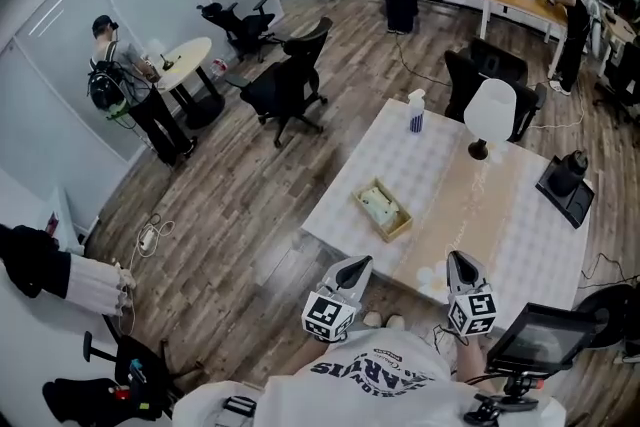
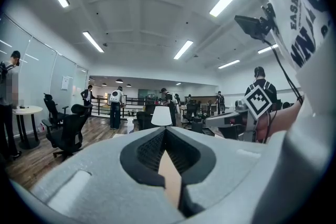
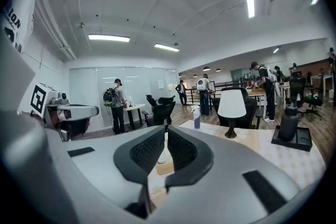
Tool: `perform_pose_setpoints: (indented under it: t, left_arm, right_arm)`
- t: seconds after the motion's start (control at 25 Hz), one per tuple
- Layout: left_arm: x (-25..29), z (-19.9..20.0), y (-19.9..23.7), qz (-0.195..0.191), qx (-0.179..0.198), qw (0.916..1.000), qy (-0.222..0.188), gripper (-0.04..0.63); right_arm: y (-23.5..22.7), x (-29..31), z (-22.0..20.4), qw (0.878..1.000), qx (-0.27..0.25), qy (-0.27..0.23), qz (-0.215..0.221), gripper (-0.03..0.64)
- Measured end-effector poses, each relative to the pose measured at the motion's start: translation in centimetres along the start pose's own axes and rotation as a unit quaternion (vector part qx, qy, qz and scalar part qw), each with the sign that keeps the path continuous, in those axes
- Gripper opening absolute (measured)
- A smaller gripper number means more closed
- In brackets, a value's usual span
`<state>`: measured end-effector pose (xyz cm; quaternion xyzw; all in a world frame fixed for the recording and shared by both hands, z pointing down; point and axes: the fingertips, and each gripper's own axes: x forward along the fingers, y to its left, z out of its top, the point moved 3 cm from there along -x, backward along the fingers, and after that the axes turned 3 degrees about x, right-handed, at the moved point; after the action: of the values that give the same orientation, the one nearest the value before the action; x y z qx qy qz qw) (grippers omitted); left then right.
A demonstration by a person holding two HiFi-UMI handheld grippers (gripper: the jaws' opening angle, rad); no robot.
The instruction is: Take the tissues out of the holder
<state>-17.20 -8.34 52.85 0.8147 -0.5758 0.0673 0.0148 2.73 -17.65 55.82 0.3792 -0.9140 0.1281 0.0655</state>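
The tissues (image 1: 378, 205) lie in the holder (image 1: 392, 232), which sits slantwise near the table's (image 1: 540, 245) left edge. Both grippers hover at the near edge, well short of the holder, pointing almost level over the table. The left gripper (image 1: 357, 262) has its jaws shut on nothing. The right gripper (image 1: 455, 257) has its tips together too, with nothing between them. Beyond the holder stand a spray bottle (image 1: 416, 111) and a lamp (image 1: 490, 115), and a dark bottle (image 1: 570, 170) stands at the far right. Nothing lies between grippers and holder.
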Motion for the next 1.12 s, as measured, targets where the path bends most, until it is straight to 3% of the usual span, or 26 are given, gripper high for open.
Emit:
perform_pose_setpoints:
  t: [0.56, 0.76, 0.96, 1.12]
  left_arm:
    - [1.6, -0.5, 3.3, 0.007, -0.015, 0.9999, 0.003, 0.003]
    - [3.1, -0.6, 3.3, -0.020, -0.005, 0.9998, 0.007, 0.003]
    - [5.5, -1.3, 4.7, -0.011, 0.028, 0.9985, 0.046, 0.003]
    - [7.7, -3.3, 6.0, -0.012, 0.075, 0.9901, 0.118, 0.005]
  right_arm:
    - [1.9, 3.1, 0.7, 1.000, -0.004, 0.005, 0.019, 0.011]
    - [1.0, 2.9, 0.6, 1.000, -0.002, 0.005, 0.003, 0.011]
    - [0.0, 2.9, 0.6, 1.000, 0.003, 0.003, -0.014, 0.011]
    - [-0.5, 2.6, 0.5, 1.000, 0.005, 0.000, -0.029, 0.011]
